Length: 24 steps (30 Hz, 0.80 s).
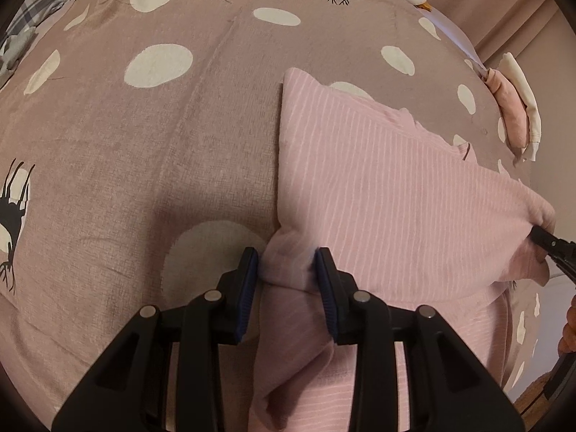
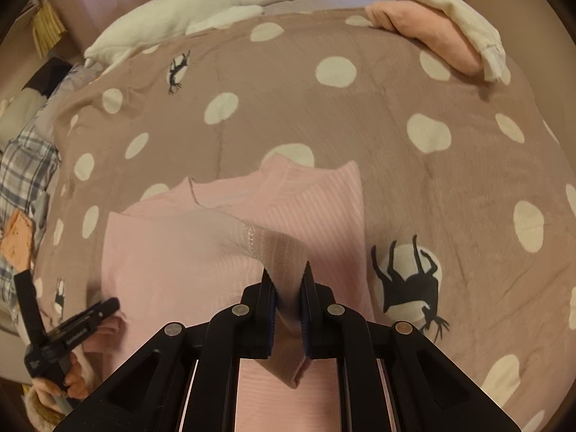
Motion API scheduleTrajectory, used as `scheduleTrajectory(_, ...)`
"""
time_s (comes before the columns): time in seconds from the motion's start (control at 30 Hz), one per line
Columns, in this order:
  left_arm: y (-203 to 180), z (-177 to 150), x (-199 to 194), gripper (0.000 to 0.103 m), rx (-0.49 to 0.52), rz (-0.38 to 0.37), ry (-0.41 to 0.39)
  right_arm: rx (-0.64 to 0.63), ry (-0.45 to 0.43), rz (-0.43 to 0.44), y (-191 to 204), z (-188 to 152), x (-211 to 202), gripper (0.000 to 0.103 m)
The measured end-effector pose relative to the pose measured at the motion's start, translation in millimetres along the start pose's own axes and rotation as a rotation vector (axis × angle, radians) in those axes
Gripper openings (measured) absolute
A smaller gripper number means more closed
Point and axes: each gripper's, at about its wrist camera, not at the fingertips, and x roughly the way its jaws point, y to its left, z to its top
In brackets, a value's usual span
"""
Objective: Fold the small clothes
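A pink striped garment (image 1: 378, 180) lies on the dotted mauve bedspread (image 1: 144, 144). My left gripper (image 1: 287, 264) is shut on a bunched corner of it at its near left edge. My right gripper (image 2: 288, 277) is shut on a fold of the same garment (image 2: 223, 241) and holds that fold lifted above the rest. The right gripper also shows in the left wrist view (image 1: 547, 243) at the garment's right corner. The left gripper shows in the right wrist view (image 2: 104, 306) at the lower left.
A small stack of folded pink and cream clothes (image 2: 442, 32) lies at the far right of the bed. A white plush goose (image 2: 201, 7) lies along the far edge. Plaid clothing (image 2: 25, 165) is heaped at the left edge.
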Motion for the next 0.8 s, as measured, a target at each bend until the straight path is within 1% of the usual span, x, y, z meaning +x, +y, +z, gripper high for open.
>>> scheduleTrajectory(0.17,3,0,1,0.035,-0.013,-0.010,0.002,0.015,0.025,-0.011,-7,-3,10,0.012)
scheduleTrajectory(0.37,2,-2,0,0.035,-0.002,-0.004,-0.006,0.037,0.038,-0.024,-13,-4,18,0.012)
scheduleTrajectory(0.63,3,-4,0,0.035,-0.002,-0.009,-0.020,0.008,0.036,-0.098,-14,-11,30,0.012)
scheduleTrajectory(0.8,3,-4,-1,0.035,-0.002,-0.012,-0.020,0.029,0.038,-0.099,-18,-13,29,0.012)
